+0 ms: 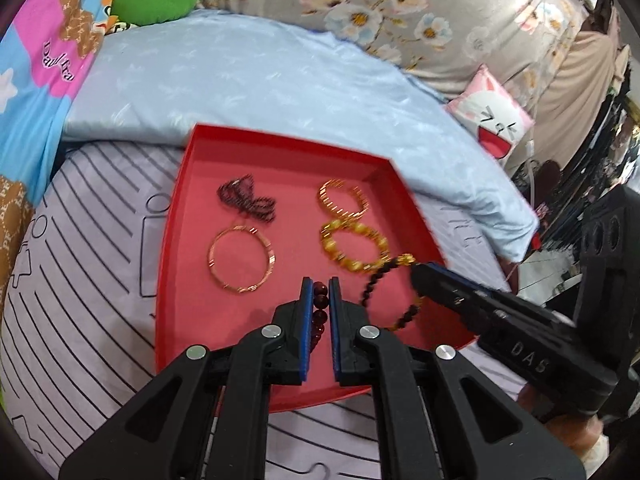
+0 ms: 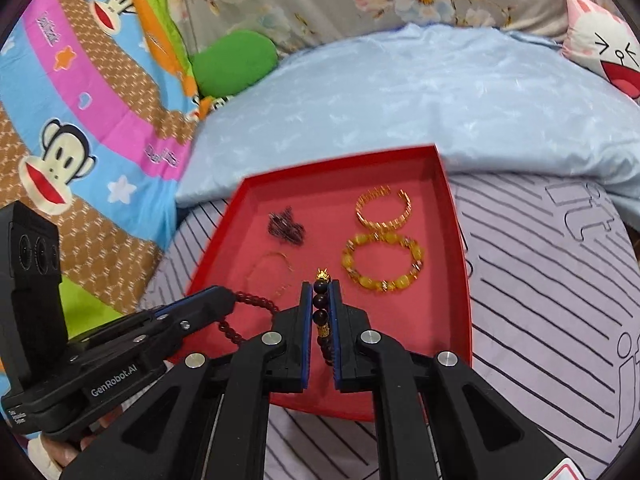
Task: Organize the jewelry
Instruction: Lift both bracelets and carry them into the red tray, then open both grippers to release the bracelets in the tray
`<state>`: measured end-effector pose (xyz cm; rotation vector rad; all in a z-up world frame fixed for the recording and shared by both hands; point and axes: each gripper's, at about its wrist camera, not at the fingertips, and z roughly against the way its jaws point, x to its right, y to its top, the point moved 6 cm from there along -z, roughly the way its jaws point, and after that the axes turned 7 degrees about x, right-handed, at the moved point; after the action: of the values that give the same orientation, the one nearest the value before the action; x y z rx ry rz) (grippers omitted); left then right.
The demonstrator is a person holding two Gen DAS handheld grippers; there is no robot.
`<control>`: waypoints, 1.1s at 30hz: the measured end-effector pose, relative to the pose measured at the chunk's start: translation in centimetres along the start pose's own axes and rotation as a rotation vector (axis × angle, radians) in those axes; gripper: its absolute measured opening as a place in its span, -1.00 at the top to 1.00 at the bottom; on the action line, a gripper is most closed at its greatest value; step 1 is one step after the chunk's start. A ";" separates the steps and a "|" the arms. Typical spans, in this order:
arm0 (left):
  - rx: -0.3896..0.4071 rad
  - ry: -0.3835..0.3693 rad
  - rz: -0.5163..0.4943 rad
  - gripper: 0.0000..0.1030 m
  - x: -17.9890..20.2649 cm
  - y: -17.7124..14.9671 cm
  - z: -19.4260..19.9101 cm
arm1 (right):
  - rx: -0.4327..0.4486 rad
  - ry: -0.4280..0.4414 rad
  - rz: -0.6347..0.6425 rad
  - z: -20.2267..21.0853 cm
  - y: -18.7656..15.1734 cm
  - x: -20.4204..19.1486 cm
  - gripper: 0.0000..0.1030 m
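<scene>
Left wrist view: a red bead bracelet (image 1: 320,312) is pinched in the closed left gripper (image 1: 321,286), a dark bead bracelet (image 1: 380,280) in the closed right gripper (image 1: 418,270), both above the red tray (image 1: 176,240). Lower each onto bare floor, clear of the yellow bead bracelet (image 1: 354,250).

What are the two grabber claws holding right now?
Left gripper: closed on the dark red bead bracelet.
Right gripper: closed on the black bead bracelet.
</scene>
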<state>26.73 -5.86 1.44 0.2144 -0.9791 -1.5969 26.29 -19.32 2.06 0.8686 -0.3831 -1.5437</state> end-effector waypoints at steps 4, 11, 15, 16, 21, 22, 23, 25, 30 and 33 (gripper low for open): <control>-0.009 0.095 -0.057 0.85 -1.3 -1.0 -0.8 | -0.012 -0.048 0.018 -0.9 -0.6 1.1 0.86; -0.010 0.242 -0.154 0.85 -2.9 -1.7 -1.6 | -0.013 -0.120 0.080 -1.9 -0.9 2.0 0.86; -0.020 0.263 -0.169 0.85 -3.1 -1.8 -2.0 | -0.014 -0.148 0.114 -2.4 -1.1 2.1 0.86; -0.018 0.270 -0.174 0.85 -3.2 -1.9 -1.9 | -0.015 -0.151 0.116 -2.5 -1.2 2.2 0.85; -0.010 0.284 -0.168 0.84 -3.2 -1.8 -2.1 | -0.007 -0.169 0.117 -2.7 -1.3 2.5 0.81; -0.007 0.286 -0.167 0.84 -3.2 -1.7 -2.1 | -0.005 -0.172 0.117 -2.6 -1.2 2.5 0.77; 0.002 0.287 -0.166 0.84 -3.2 -1.7 -2.0 | -0.001 -0.172 0.117 -2.5 -1.2 2.5 0.70; 0.012 0.292 -0.168 0.83 -3.0 -1.6 -1.8 | 0.012 -0.174 0.114 -2.1 -1.1 2.5 0.53; 0.028 0.290 -0.164 0.69 -2.5 -1.3 -1.2 | 0.028 -0.163 0.099 -1.0 -0.9 2.5 0.47; 0.034 0.281 -0.155 0.69 -2.2 -1.3 -0.6 | 0.033 -0.156 0.096 -0.1 -1.0 2.4 0.47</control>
<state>26.85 -4.27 -0.62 0.5345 -0.7865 -1.6377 25.76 -21.34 0.54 0.7467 -0.5571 -1.5237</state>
